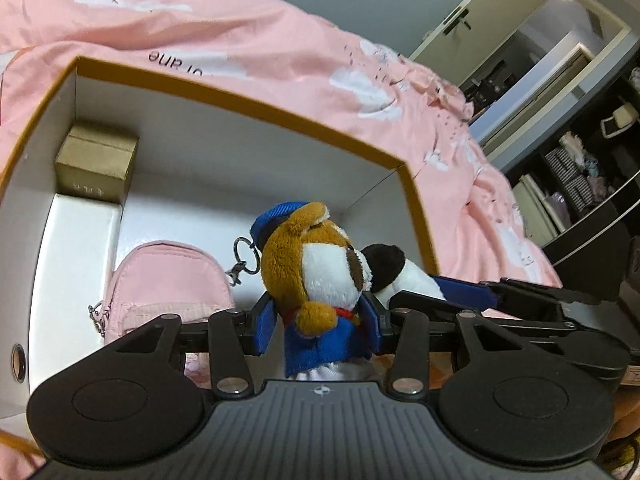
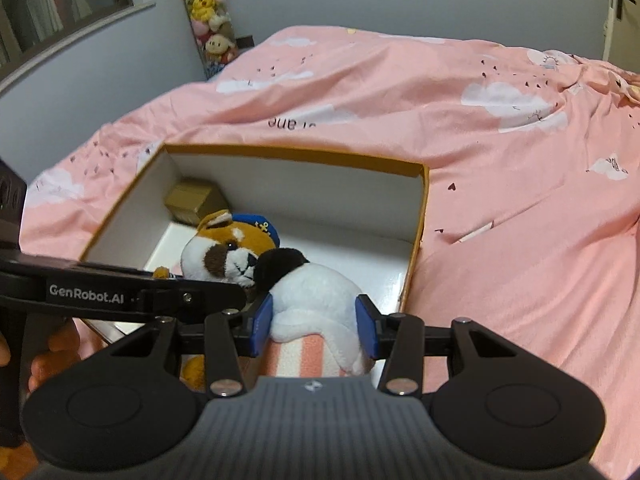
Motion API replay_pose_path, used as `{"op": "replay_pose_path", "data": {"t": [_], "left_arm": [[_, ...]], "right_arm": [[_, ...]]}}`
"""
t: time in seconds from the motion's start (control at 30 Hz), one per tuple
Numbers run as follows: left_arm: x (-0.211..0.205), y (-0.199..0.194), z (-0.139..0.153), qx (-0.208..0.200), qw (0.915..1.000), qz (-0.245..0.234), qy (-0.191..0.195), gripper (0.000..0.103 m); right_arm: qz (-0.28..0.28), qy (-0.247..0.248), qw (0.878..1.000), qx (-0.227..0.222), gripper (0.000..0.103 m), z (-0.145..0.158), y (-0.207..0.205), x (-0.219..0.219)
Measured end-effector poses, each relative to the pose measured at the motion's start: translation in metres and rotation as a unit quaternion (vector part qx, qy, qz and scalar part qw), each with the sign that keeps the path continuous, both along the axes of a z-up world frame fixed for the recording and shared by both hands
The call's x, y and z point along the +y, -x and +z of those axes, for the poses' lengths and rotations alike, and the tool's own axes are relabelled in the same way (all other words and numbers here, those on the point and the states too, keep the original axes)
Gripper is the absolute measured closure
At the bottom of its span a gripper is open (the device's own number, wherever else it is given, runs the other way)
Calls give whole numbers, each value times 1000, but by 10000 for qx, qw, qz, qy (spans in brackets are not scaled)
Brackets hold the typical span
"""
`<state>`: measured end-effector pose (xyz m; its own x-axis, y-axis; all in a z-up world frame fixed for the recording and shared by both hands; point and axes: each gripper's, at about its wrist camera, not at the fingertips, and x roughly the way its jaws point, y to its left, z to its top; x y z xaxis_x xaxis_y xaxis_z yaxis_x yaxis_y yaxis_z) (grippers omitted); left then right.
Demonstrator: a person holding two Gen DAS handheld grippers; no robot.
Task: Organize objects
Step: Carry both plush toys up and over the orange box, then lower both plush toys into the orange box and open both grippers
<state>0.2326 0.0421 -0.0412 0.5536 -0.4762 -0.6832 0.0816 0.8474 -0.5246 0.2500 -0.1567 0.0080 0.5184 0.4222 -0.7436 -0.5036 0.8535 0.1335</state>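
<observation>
Pink-quilted bed (image 2: pixel 500 200), open box (image 2: pixel 416 248) on it. Left gripper (image 1: pixel 320 320) clamps the brown sailor plush (image 1: pixel 316 268), right gripper (image 2: pixel 314 324) clamps the white plush (image 2: pixel 316 292), both over the box's near edge. Lower each onto bare floor beside the pink pouch (image 1: pixel 168 280) before releasing.

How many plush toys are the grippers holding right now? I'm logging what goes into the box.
2. The brown-and-white plush dog in blue clothes sits in the left gripper; the white plush toy with a black head sits in the right gripper.
</observation>
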Motion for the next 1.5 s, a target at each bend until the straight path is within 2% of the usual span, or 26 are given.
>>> {"op": "replay_pose_path", "data": {"t": [0.2, 0.27, 0.47, 0.77, 0.83, 0.9, 0.93, 1.03, 1.07, 1.1, 1.13, 1.33, 1.5], "left_arm": [[-3, -8, -14, 313, 9990, -121, -281, 53], [-1, -10, -18, 534, 9981, -118, -294, 53], [1, -13, -20, 764, 9961, -280, -350, 53], [1, -9, -13, 726, 9960, -394, -335, 45], [0, -7, -3, 536, 9967, -413, -439, 45], [0, -6, 6, 378, 9970, -420, -532, 46], [-1, -8, 8, 353, 9967, -426, -592, 47], [-7, -14, 4, 361, 9954, -369, -812, 59], [-9, -15, 1, 363, 9950, -367, -853, 64], [-11, -17, -2, 368, 9948, -381, -871, 68], [-12, -17, -6, 389, 9945, -379, -896, 70], [-17, -18, -12, 378, 9933, -372, -1022, 71], [-18, -16, -16, 378, 9931, -309, -1065, 71]], "right_arm": [[296, 492, 9983, -61, 56, -15, -6, 14], [370, 560, 9977, -7, 56, -20, -8, 17], [526, 743, 9958, -58, 55, -25, -9, 20], [821, 946, 9921, -43, 55, -12, -6, 17], [940, 975, 9908, 10, 68, -9, -6, 15], [1093, 1043, 9885, 27, 70, -9, -5, 16], [1196, 1089, 9868, 12, 71, -9, -4, 18], [1427, 1270, 9816, 26, 72, -13, -2, 25], [1483, 1326, 9800, 72, 75, -15, -2, 27], [1537, 1367, 9785, 132, 81, -18, -2, 29], [1580, 1411, 9771, 207, 85, -21, -3, 30], [1679, 1494, 9732, 480, 86, -32, -7, 36], [1607, 1408, 9749, 621, 86, -38, -11, 38]]}}
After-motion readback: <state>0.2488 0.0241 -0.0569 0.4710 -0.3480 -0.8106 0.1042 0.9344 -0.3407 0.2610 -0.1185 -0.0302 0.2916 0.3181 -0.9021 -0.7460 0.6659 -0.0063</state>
